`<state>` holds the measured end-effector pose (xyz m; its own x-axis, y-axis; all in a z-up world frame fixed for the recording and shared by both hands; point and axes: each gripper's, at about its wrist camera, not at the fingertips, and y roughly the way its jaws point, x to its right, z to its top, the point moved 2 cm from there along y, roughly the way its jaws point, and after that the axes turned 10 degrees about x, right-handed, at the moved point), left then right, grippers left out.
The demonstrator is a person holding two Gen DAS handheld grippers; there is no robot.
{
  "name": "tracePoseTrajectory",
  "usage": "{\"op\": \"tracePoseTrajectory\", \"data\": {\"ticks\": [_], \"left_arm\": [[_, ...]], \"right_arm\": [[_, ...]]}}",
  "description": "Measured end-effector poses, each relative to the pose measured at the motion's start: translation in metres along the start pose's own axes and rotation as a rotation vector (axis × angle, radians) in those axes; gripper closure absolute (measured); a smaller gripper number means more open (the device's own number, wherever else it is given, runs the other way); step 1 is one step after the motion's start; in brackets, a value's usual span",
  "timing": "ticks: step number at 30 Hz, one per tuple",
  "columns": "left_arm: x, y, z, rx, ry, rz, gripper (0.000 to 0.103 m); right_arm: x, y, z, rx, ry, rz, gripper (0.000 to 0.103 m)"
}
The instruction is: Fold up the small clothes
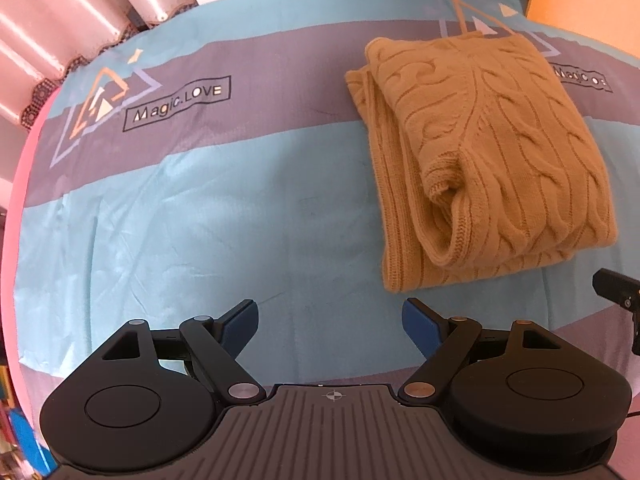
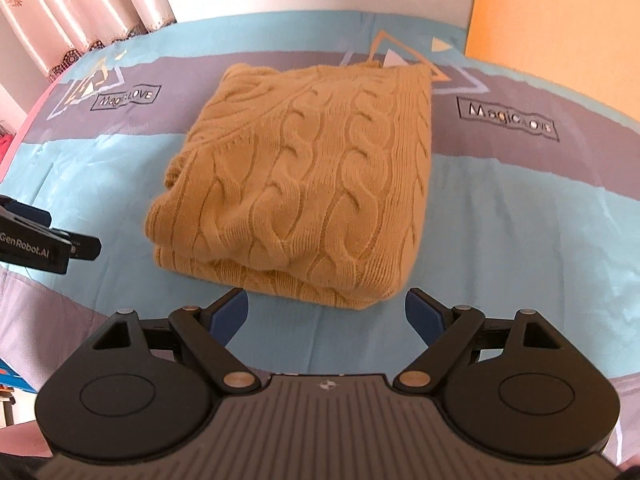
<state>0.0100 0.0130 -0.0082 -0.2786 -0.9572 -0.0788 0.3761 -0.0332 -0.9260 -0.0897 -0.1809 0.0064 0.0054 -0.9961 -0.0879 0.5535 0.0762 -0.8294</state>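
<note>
A mustard-yellow cable-knit sweater (image 1: pixel 480 152) lies folded into a thick rectangular bundle on the bed, with a sleeve cuff tucked on top. In the right wrist view the sweater (image 2: pixel 304 184) fills the middle. My left gripper (image 1: pixel 330 322) is open and empty, hovering over bare sheet to the left of and nearer than the sweater. My right gripper (image 2: pixel 326 312) is open and empty, just in front of the sweater's near folded edge. Its tip shows at the right edge of the left wrist view (image 1: pixel 618 292); the left gripper shows at the left edge of the right wrist view (image 2: pixel 40 244).
The bed sheet (image 1: pixel 200 208) is blue and grey striped with "Magic.LOVE" prints. Pink curtains (image 1: pixel 60 20) hang at the back left. An orange wall or panel (image 2: pixel 560 20) stands at the back right. The bed's left edge (image 1: pixel 24 160) is pink.
</note>
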Motion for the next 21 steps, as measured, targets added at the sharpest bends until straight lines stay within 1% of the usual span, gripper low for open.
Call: {"op": "tracePoseTrajectory", "data": {"ticks": [12, 21], "left_arm": [[0.01, -0.004, -0.001, 0.005, 0.023, -0.021, 0.0], [0.012, -0.003, -0.001, 0.0, 0.034, -0.032, 0.0]], "right_arm": [[0.005, -0.011, 0.004, 0.051, 0.018, -0.023, 0.015], [0.008, -0.009, 0.001, 0.043, 0.029, -0.032, 0.015]]}}
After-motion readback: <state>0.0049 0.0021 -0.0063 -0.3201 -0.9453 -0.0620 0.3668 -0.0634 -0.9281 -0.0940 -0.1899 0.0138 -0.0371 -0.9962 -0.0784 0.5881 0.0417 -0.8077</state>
